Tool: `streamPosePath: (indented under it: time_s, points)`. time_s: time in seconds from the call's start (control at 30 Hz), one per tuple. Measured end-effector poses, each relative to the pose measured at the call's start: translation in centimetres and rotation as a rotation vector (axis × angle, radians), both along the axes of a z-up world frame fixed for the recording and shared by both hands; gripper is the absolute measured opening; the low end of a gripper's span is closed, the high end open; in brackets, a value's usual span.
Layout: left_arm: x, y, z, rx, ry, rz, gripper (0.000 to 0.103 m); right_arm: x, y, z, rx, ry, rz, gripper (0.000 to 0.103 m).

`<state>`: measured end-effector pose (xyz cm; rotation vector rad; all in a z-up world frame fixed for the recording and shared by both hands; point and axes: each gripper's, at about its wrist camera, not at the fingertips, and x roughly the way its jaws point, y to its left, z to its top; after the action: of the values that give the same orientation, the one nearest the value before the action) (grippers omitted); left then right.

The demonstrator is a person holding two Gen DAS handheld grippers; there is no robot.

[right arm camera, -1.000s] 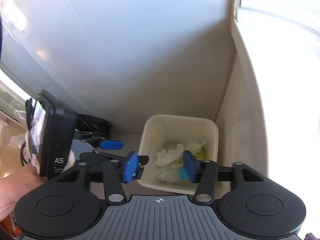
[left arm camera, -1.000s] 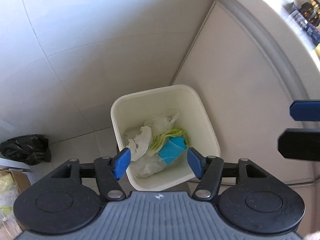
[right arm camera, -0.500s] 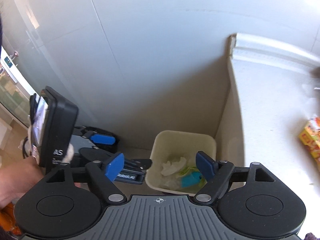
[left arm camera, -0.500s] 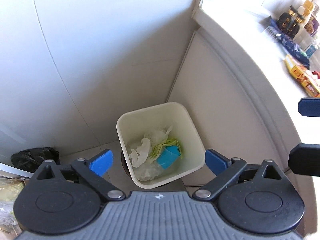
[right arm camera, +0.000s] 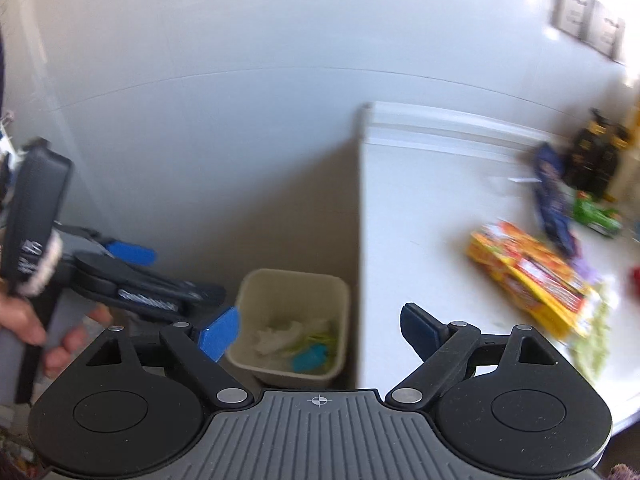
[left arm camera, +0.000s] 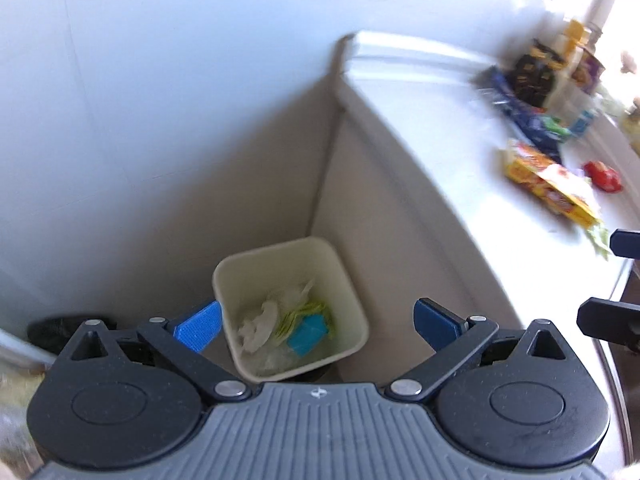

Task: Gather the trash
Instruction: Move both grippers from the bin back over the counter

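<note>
Both grippers are hanging above the cream bin [left arm camera: 290,304], which is standing on the floor in the corner where the wall meets the end of the white bench [left arm camera: 460,128]. The left gripper [left arm camera: 316,322] is showing wide jaws that have just been opening, with nothing between them. The right gripper [right arm camera: 318,330] is likewise wide and empty after opening, angled down over the bin. Inside the bin, crumpled white paper [left arm camera: 260,320], a yellow-green wrapper [left arm camera: 298,312] and a blue piece [left arm camera: 308,334] are lying, apparently dropped there. More trash is waiting to the right on the bench: a yellow-orange packet [right arm camera: 528,276], a dark blue wrapper [right arm camera: 554,208] and a green one [right arm camera: 596,214]. The open jaws are probably being readied for those.
</note>
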<state>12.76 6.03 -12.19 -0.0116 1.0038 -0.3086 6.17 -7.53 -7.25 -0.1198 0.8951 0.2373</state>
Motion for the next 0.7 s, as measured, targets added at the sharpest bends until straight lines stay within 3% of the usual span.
streamPosePath:
  time_s: [0.43,0.7]
  points:
    - [0.4,-12.4,1.5,0.076,-0.201,-0.404,0.102,-3.6,-12.7,-1.2,-0.015,-0.002,-0.271,0.09]
    - [1.8,-20.3,0.2,0.106,-0.27,-0.584,0.102,-3.9,-18.3,-2.1,-0.032,0.004,-0.302,0.09]
